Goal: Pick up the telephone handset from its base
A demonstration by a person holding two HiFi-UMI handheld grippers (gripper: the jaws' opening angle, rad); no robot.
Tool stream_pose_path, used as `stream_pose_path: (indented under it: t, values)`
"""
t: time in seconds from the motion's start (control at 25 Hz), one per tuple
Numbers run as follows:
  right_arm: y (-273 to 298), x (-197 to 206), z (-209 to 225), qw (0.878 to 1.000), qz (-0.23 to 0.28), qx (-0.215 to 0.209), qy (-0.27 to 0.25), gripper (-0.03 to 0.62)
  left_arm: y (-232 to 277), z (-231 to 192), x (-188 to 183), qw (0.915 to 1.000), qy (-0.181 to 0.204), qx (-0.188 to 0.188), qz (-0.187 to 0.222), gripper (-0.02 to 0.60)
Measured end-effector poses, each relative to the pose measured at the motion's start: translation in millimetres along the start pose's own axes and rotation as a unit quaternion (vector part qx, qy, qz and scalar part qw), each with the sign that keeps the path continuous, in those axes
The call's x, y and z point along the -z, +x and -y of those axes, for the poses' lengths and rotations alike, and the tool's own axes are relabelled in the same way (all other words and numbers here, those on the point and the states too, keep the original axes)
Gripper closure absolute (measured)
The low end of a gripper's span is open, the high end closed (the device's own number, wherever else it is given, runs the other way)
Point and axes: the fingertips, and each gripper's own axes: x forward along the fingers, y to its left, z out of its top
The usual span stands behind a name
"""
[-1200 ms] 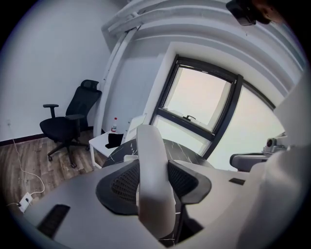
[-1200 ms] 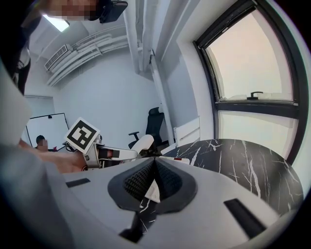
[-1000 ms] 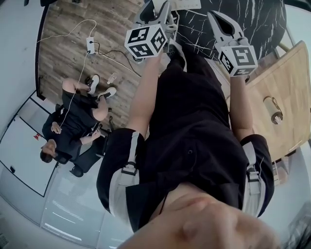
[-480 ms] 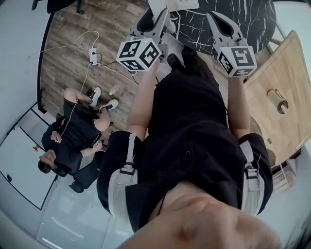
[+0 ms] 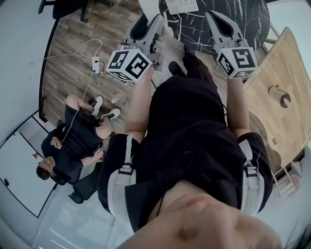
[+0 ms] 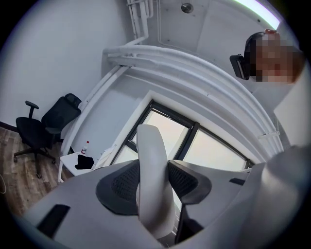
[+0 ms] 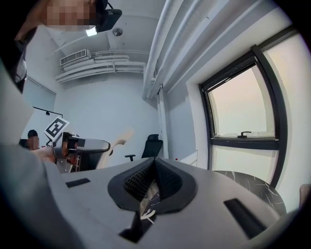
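The left hand-held gripper (image 6: 154, 181) is clamped on the white telephone handset (image 6: 150, 146), held in the air clear of its base (image 5: 182, 5) on the black marble desk (image 5: 243, 14). The right hand-held gripper (image 7: 153, 179) is clenched on nothing.

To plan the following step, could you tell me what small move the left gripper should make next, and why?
Probably just hold the grip and steady the gripper level. The left gripper is clamped on the white handset, which hangs in the air clear of the telephone base on the black table, so the pickup looks done.
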Motion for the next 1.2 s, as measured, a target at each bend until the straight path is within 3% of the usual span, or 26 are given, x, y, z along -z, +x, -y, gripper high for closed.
stream_pose_path:
  t: [0.48,1.2]
  values:
    - [-16,-14,-29,1.000,0.023,-0.007,-0.009,0.565,-44,9,-12,0.9998,0.000,0.012,0.015,0.383]
    - [-13,-22,-25,1.000,0.013,-0.007,-0.018,0.565,-44,6,-15,0.9998,-0.002,0.008,0.018,0.383]
